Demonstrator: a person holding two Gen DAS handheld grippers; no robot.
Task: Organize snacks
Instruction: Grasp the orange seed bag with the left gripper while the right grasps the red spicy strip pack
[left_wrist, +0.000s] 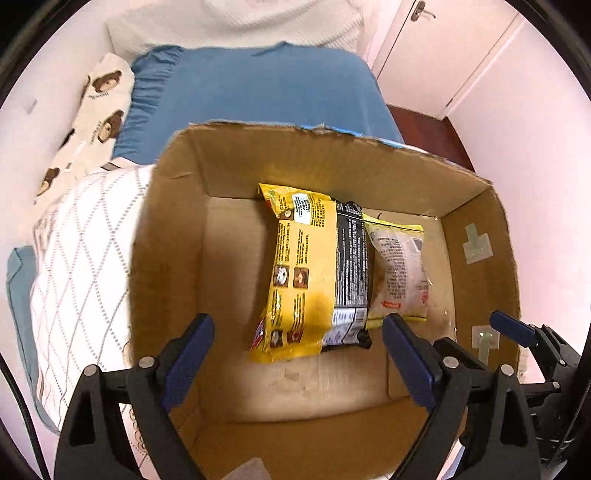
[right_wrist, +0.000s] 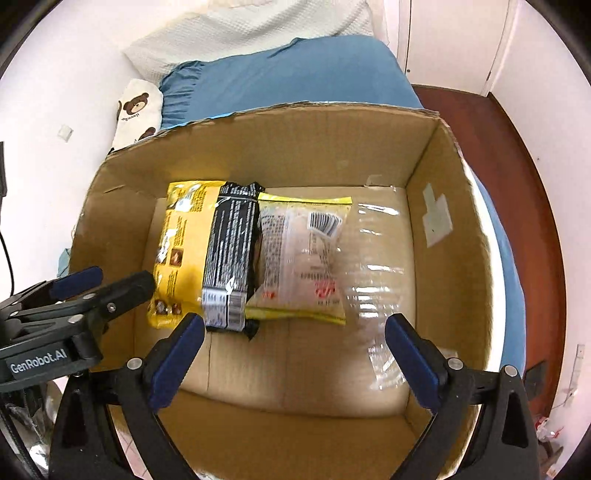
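Blue-padded and spread wide, the left tongs (left_wrist: 297, 354) hang over the open cardboard box (left_wrist: 476, 229) with nothing between their pads, pointing steeply down into it. The right tongs (right_wrist: 295, 354) hang beside them over the same box, equally wide apart and equally empty; each pair shows at the edge of the other's wrist view.

Inside the box, three snack packets lie side by side on its floor, pushed toward the far wall and leaving the near half of the floor bare. The yellow packet (left_wrist: 295, 273) lies nearest the box's left wall. The black packet (left_wrist: 351, 258) sits in the middle, touching the yellow one and partly overlapped by it. The pale packet (right_wrist: 303, 258), clear-fronted with a yellow border and a barcode, lies on the side toward the box's right wall, touching the black one. Between it and that wall, a sheet of clear plastic (right_wrist: 376, 280) glints on the box floor. Pale tape patches (left_wrist: 478, 247) cling to the inside of the right wall.

Beyond the box's far wall, a blue pillow (left_wrist: 258, 92) rests on the bed, with a bear-print cloth (left_wrist: 99, 110) to the left of the box and a white textured blanket (right_wrist: 240, 29) farther back.
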